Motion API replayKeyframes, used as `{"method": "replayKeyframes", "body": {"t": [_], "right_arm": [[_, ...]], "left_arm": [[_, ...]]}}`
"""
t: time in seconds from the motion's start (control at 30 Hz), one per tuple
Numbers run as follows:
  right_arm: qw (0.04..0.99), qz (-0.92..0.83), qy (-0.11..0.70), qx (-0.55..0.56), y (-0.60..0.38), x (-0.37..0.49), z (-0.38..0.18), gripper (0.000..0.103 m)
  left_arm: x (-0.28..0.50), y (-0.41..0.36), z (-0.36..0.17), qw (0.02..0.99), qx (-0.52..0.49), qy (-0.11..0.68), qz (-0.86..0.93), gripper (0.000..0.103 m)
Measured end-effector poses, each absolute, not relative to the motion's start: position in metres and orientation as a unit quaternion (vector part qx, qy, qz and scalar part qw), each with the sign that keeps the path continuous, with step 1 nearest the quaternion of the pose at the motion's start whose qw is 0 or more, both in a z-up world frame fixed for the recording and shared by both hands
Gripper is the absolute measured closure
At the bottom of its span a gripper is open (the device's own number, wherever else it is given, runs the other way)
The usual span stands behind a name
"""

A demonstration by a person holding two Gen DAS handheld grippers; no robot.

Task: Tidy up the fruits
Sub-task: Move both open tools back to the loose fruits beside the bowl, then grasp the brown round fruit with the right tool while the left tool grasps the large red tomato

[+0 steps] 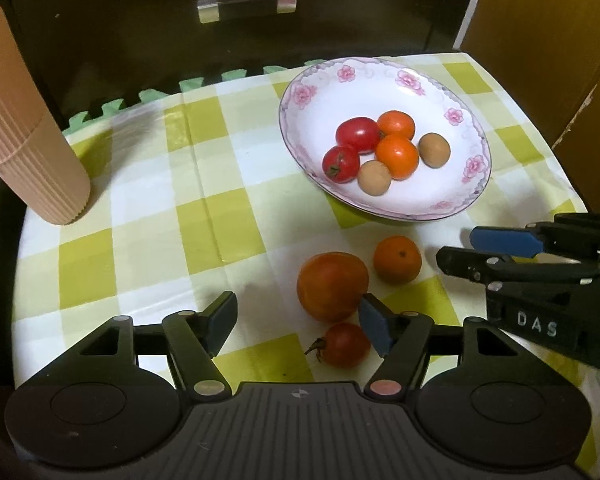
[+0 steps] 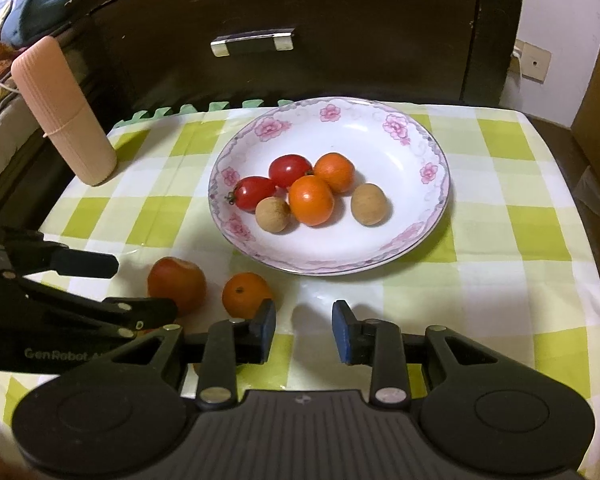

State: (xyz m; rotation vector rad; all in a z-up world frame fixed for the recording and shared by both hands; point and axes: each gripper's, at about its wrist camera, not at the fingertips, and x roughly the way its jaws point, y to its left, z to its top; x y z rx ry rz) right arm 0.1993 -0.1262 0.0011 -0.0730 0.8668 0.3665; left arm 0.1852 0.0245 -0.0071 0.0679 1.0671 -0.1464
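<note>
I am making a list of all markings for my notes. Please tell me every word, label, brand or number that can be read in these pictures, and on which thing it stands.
"DAS": white letters on the black body of the right gripper, seen from the left wrist view.
"GenRobot": pale letters on the black body of the left gripper, seen from the right wrist view; the text goes on behind the right gripper's frame, hidden.
The flowered white plate and the ribbed peach cylinder carry no readable text.
</note>
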Motion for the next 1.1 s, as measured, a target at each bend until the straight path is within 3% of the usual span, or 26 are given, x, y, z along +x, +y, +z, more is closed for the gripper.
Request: {"method": "replayKeyframes", "body": {"t": [0.53, 0.77, 1.1], "right_arm": [[0.886, 0.172, 0.429, -0.026, -0.13, 0.206, -0.007, 0.072], [0.883, 0.177, 0.434, -0.026, -0.128, 0.204, -0.007, 0.072], [0.871, 0.221, 0.436, -0.047, -0.118, 0.193, -0.004, 0.067]], "left_arm": [[0.206, 0.019, -0.022, 0.853, 0.013, 0.517, -0.071, 0.03], [0.208, 0.019, -0.018, 0.86, 0.008, 0.507, -0.061, 0.052], [0.201, 0.019, -0.014, 0.861, 0.021, 0.504, -0.063, 0.053]]}}
